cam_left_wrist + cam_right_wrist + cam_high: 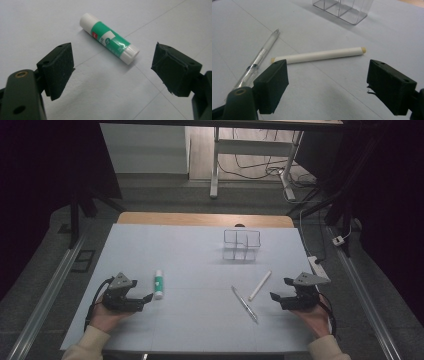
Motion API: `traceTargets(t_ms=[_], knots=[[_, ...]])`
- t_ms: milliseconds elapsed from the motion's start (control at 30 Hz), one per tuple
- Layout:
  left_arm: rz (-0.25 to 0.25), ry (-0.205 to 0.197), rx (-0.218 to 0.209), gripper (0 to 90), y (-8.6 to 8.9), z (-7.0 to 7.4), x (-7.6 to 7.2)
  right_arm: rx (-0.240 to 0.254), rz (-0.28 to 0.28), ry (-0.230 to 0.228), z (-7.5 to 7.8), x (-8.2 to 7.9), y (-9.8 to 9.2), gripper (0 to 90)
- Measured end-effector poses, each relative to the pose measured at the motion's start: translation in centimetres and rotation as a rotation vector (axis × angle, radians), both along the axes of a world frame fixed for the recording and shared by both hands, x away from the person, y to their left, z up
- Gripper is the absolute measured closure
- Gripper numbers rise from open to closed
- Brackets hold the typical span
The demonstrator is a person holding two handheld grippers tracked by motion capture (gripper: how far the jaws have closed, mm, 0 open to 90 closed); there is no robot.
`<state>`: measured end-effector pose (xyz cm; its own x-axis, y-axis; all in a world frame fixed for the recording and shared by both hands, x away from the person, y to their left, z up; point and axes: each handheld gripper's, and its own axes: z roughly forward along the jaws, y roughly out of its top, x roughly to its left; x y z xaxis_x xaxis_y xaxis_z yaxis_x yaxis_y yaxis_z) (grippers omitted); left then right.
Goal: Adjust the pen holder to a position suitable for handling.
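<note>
L gripper (141, 298) jaws spread, empty, glue stick (109, 38) on table (190, 250) just ahead. R gripper (278, 291) jaws spread, empty; white stick (319, 55) & clear pen (257, 62) ahead, clear organizer (241, 244) farther back.

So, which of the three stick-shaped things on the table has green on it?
The glue stick before the left gripper: green label, white ends. The clear pen and the white stick have no green.
</note>
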<state>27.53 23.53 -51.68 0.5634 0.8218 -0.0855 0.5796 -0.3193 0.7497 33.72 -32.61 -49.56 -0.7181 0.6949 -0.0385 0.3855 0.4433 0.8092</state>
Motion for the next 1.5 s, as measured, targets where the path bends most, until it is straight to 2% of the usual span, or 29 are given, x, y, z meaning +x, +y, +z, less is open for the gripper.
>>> traceTargets(t_ms=[333,633,833,1067,1267,1500], knots=[[0.009,-0.003,-0.003,18.2,0.0,0.2,0.2,-0.011,0.014,0.016,-0.3,0.1,0.2,18.0],[0.009,-0.021,-0.002,18.6,-0.4,0.7,0.3,0.020,0.011,0.024,-0.2,0.3,0.0,21.0],[0.008,-0.016,-0.001,18.9,-0.3,0.7,0.4,0.028,0.007,0.024,-0.2,0.5,0.0,22.4],[0.012,-0.020,-0.011,19.0,0.0,0.8,0.3,0.021,-0.010,0.023,0.1,0.6,0.2,24.0],[0.016,-0.022,-0.001,19.1,0.0,0.7,0.2,0.008,-0.014,0.021,0.5,1.3,0.8,27.4],[0.016,-0.021,-0.010,19.0,0.1,0.7,0.0,0.008,-0.030,0.021,1.2,2.0,1.7,31.8]])
